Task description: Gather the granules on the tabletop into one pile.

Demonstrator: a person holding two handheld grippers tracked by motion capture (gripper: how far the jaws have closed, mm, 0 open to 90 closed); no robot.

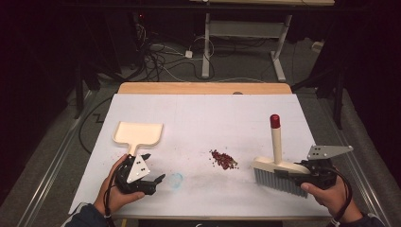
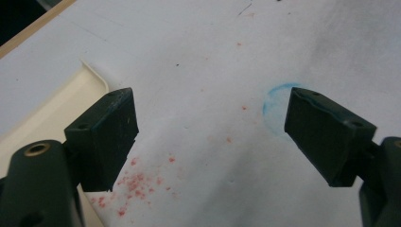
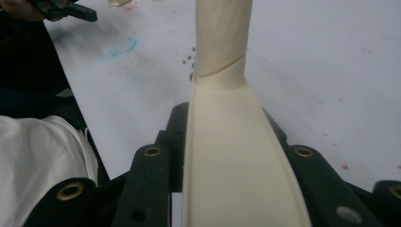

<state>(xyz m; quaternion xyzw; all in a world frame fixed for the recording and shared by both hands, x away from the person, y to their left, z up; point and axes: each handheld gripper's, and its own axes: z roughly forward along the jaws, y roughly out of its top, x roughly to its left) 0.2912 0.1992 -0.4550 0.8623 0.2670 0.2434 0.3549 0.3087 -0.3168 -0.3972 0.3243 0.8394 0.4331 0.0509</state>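
A brush point(image 1: 276, 142) with a cream handle, a red tip and grey bristles stands upright on its bristles at the right of the white sheet point(image 1: 208, 118). My right gripper point(image 1: 291, 173) is shut on the brush's cream back point(image 3: 236, 161), one jaw on each side. A small pile of red crumbs point(image 1: 223, 160) lies just left of the bristles. At the left lies a cream dustpan point(image 1: 138, 134), its handle toward me. My left gripper point(image 1: 153, 168) stands open just below that handle, with nothing between its fingers point(image 2: 106, 135).
A faint blue ring point(image 1: 176, 179) marks the sheet beside the left gripper, and red specks point(image 2: 135, 182) stain the sheet near the dustpan point(image 2: 52, 113). The table's wooden far edge point(image 1: 203, 88) borders dark floor with cables and a desk frame.
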